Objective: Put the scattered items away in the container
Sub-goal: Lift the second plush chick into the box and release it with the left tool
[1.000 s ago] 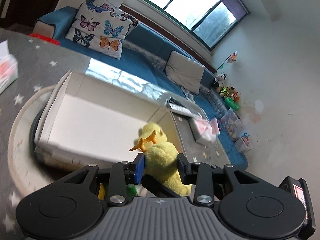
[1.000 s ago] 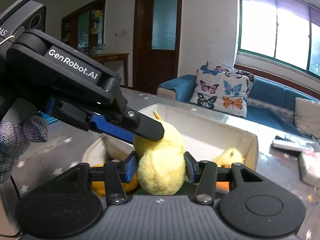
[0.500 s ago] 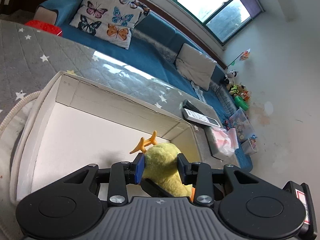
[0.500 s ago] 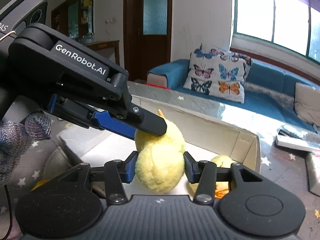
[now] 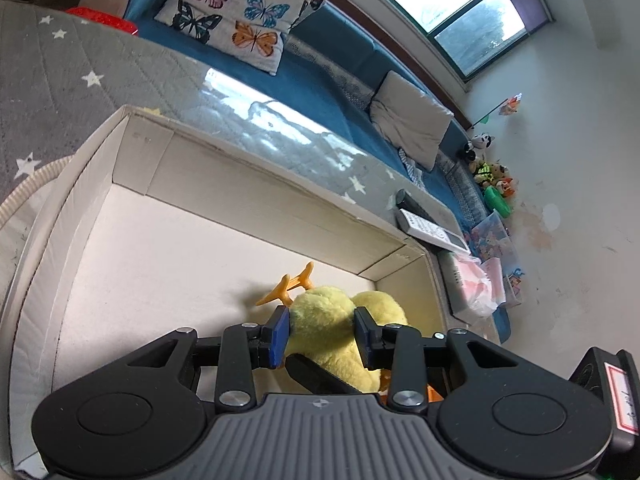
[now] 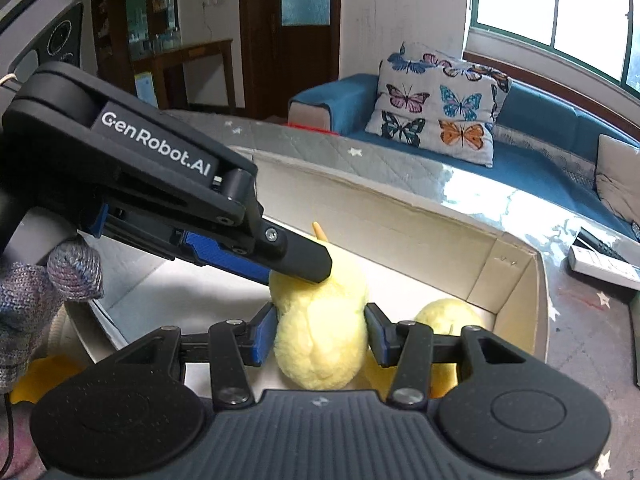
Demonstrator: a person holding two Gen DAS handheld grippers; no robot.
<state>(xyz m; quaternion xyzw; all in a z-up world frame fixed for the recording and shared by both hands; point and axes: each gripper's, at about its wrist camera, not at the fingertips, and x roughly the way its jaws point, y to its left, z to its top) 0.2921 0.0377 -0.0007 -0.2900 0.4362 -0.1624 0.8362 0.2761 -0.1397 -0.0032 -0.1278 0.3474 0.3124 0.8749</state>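
Though gripped, two ducks (image 6: 320,340) w/in box (image 6: 400,220)

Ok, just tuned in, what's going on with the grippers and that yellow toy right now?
Both handheld grippers are clamped on the same yellow plush duck over the open white cardboard box. The right gripper pinches its round body; the left gripper grips it from the other side, orange feet sticking out. A second yellow plush already lies in the box's corner. The duck hasn't been let go yet.

grey starred table (image 5: 60,64), white box (image 5: 256,196), remote (image 5: 432,232)
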